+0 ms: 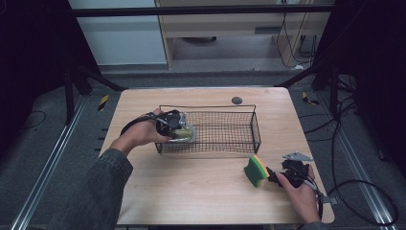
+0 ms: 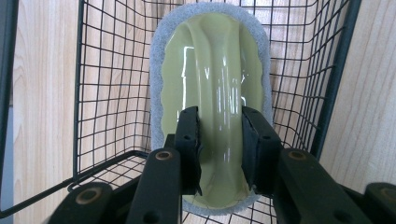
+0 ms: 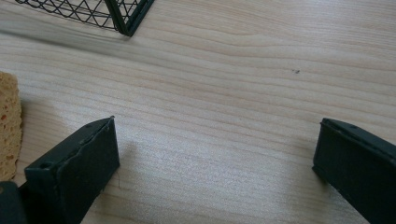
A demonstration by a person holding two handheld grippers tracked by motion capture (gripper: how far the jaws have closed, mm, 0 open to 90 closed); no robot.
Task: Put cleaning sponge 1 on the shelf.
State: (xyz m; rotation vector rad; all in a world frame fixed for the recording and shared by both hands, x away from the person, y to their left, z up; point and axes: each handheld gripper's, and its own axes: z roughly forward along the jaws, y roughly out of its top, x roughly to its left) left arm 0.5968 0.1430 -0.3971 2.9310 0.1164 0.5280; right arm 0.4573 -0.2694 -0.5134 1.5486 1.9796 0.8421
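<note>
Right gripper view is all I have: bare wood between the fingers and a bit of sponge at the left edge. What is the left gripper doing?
Observer: The left gripper is shut on the pale green handle of a grey-edged scrubber.
Operator: Where is that scrubber?
Observer: Inside the wire basket, at its left end. I can't tell whether it touches the bottom.
Operator: And my sponge?
Observer: The high view shows a green and yellow sponge standing on edge on the table, just in front of the basket's right corner, with your open right gripper beside it.
</note>
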